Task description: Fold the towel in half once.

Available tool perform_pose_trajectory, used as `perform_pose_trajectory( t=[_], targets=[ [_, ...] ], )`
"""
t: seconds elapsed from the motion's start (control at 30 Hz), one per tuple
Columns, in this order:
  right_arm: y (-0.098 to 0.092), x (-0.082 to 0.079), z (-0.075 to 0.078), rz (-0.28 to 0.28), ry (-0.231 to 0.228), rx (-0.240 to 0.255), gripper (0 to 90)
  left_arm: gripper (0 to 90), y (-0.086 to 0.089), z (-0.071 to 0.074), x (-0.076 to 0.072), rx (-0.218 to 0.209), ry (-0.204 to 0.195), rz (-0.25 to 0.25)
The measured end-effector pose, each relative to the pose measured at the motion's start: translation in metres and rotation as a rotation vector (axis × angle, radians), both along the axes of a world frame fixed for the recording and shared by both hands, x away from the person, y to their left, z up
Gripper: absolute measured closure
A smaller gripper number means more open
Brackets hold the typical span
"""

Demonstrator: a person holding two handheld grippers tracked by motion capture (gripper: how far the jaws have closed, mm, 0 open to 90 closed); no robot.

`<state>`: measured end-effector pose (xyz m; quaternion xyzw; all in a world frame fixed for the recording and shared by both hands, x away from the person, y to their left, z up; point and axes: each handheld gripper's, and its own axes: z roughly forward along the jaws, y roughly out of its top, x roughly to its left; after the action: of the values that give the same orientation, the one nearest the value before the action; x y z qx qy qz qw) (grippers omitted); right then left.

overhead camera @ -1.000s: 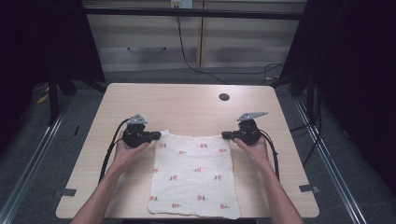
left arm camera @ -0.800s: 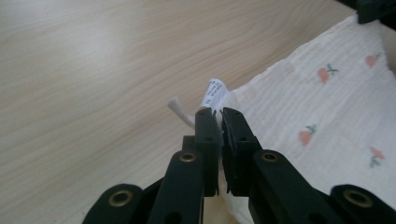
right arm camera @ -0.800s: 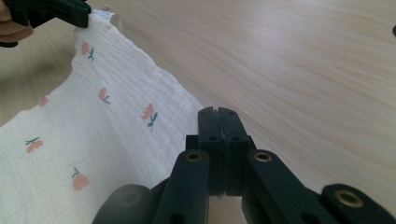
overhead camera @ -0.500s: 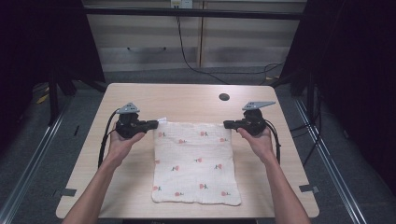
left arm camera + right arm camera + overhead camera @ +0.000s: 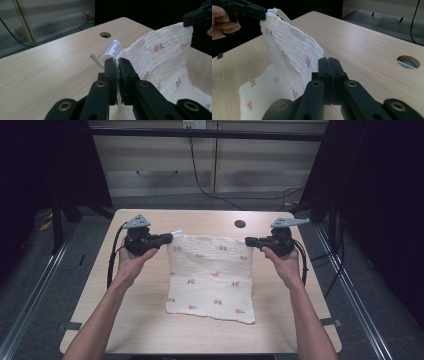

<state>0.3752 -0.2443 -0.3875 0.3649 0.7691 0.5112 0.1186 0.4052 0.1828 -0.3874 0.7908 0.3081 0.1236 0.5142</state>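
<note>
From the high view, the person stands at the near edge of the wooden table point(image 5: 150, 320), forearms reaching in, one gripper in each hand. The left gripper point(image 5: 169, 238) pinches the far left corner of a white cloth point(image 5: 212, 277) printed with small red flowers, and the right gripper point(image 5: 248, 241) pinches the far right corner. The far edge of the cloth is stretched between them and held up off the tabletop, while the near part lies flat on the wood. A round hole point(image 5: 240, 224) sits in the tabletop just beyond the cloth.

In the left gripper view, the two black jaws are closed on the cloth's corner point(image 5: 120, 53), fabric squeezed between the pads. A white care label point(image 5: 112, 48) and a small hanging loop point(image 5: 96, 58) stick out past the jaws (the print on the label is too small to read). The cloth sags away toward the other gripper point(image 5: 196, 15).

In the right gripper view, the jaws are pressed together on the cloth's edge point(image 5: 318, 56). The fabric rises to the other gripper point(image 5: 252, 10), held by a hand point(image 5: 223, 21).
</note>
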Motion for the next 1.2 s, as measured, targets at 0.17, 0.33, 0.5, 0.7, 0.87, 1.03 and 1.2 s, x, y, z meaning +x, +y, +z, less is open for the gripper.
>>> perform_pose_trajectory(
  t=[0.17, 0.33, 0.5, 0.7, 0.87, 1.03, 1.2],
  targets=[
    [-0.001, -0.011, -0.016, 0.024, 0.029, 0.0, 89.7, 85.8, 0.003, -0.024, -0.005, 0.015, 0.042, -0.005],
    [0.0, -0.021, -0.029, 0.045, 0.056, -0.025, 89.7, 85.8, 0.008, -0.031, -0.016, 0.024, 0.039, -0.021],
    [0.0, -0.033, -0.04, 0.067, 0.078, -0.042, 89.7, 85.8, 0.015, -0.035, -0.026, 0.031, 0.038, -0.029],
    [-0.001, -0.047, -0.045, 0.073, 0.083, -0.051, 89.7, 85.8, 0.014, -0.038, -0.045, 0.04, 0.041, -0.061],
    [-0.004, -0.06, -0.045, 0.072, 0.071, -0.028, 89.7, 85.8, 0.009, -0.032, -0.063, 0.064, 0.009, -0.105],
    [-0.003, -0.078, -0.055, 0.086, 0.091, -0.045, 89.7, 85.8, 0.016, -0.044, -0.073, 0.061, 0.04, -0.106],
    [-0.003, -0.095, -0.063, 0.102, 0.112, -0.049, 89.6, 85.7, 0.02, -0.055, -0.095, 0.076, 0.052, -0.122]
  ],
)
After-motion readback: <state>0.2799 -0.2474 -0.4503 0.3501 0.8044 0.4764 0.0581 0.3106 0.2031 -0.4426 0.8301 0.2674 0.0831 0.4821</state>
